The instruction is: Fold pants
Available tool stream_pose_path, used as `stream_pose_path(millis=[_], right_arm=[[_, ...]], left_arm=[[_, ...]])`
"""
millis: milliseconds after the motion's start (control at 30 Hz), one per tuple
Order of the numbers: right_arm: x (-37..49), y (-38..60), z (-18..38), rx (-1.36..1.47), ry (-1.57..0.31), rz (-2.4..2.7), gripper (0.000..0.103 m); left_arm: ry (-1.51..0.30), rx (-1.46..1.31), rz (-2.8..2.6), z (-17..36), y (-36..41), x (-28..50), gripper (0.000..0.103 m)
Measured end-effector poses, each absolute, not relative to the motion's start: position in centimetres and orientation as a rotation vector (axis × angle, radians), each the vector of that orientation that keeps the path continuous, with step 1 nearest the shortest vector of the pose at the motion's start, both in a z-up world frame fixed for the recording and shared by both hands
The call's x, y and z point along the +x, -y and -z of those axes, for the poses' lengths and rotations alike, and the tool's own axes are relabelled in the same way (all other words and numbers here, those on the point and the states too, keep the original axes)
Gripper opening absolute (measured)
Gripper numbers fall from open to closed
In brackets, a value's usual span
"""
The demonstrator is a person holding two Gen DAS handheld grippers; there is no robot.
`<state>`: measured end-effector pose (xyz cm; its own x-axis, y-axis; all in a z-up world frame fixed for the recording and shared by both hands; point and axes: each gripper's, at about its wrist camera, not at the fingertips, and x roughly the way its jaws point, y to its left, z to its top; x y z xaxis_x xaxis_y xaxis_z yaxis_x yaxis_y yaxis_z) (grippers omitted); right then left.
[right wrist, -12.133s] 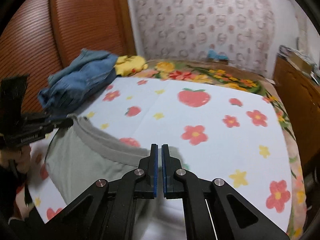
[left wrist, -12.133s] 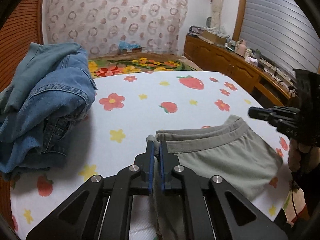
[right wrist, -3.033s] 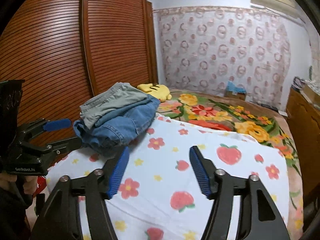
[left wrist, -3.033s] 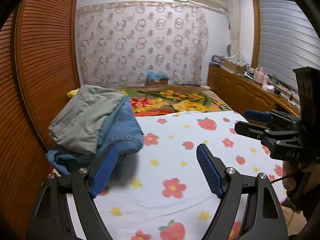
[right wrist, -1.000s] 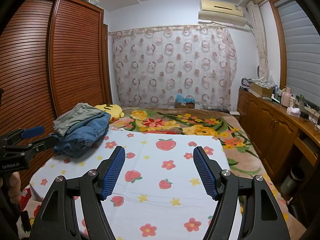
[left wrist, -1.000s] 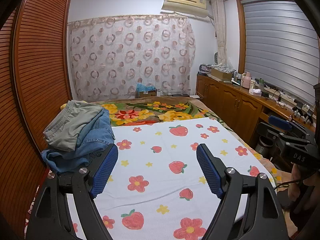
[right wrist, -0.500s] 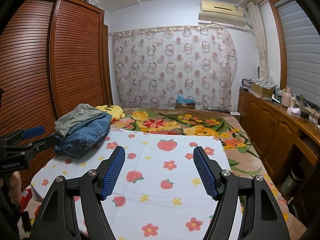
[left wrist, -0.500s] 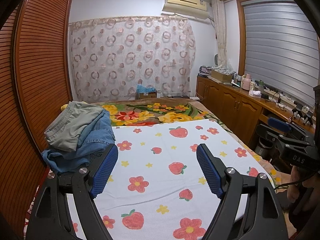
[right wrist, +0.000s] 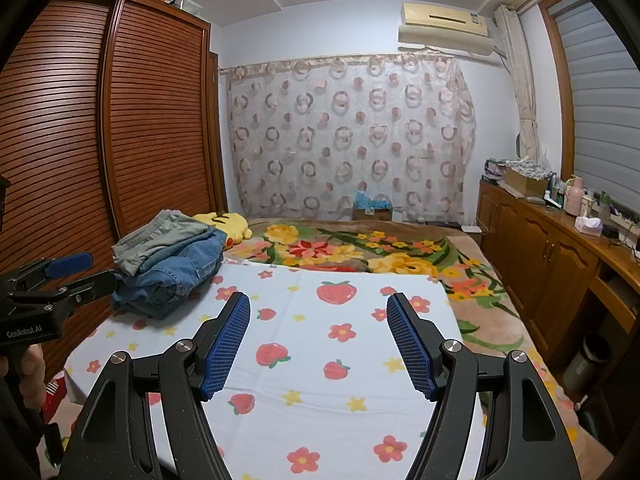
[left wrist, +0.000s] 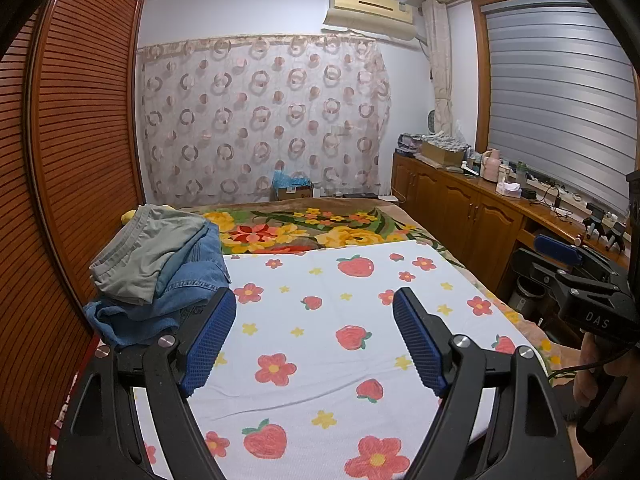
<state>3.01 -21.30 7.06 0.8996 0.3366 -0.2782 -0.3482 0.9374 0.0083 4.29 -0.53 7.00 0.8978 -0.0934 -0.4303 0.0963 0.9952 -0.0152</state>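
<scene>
While both grippers hang off the near edge of the bed, the folded work sits far left.
Pants: grey-green pair [left wrist: 148,252], folded, lying on top of the pile; waistband toward the wardrobe side; seen too in the right view [right wrist: 160,236].
Pile: folded jeans [left wrist: 176,288] under the pants, more blue denim below them, edges uneven; the stack rests on the far left corner of the sheet, just beside the wardrobe.
Sheet: white [left wrist: 320,344], printed with strawberries, red flowers and yellow stars; spread flat over the near half of the bed, a few shallow creases toward the near edge.
Blanket: floral, yellow and red on green [right wrist: 360,248], covering the far half of the bed, its edge meeting the sheet.
Toy: yellow plush [right wrist: 228,224], behind the pile, touching it or nearly so; cannot tell which.
Left gripper: [left wrist: 314,320] jaws spread wide, blue pads facing each other, nothing between them; held above the sheet, well apart from the pile.
Right gripper: [right wrist: 318,322] jaws likewise wide, nothing gripped; above the sheet, angled slightly down.
Hands: right hand [left wrist: 592,376] on its handle at the right edge of the left view; left hand [right wrist: 30,364] on its handle at the left edge of the right view.
Wardrobe: slatted brown doors [right wrist: 152,120] along the left side of the bed.
</scene>
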Motion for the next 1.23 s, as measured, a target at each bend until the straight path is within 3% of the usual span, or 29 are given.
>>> stream_pose_path(millis=[1233], right_arm=[[2.88,20.82,-6.77,-0.040,-0.276,-0.347,0.073]], left_arm=[[-0.443,0.003,0.098,-6.64,0.20,4.38,0.081]])
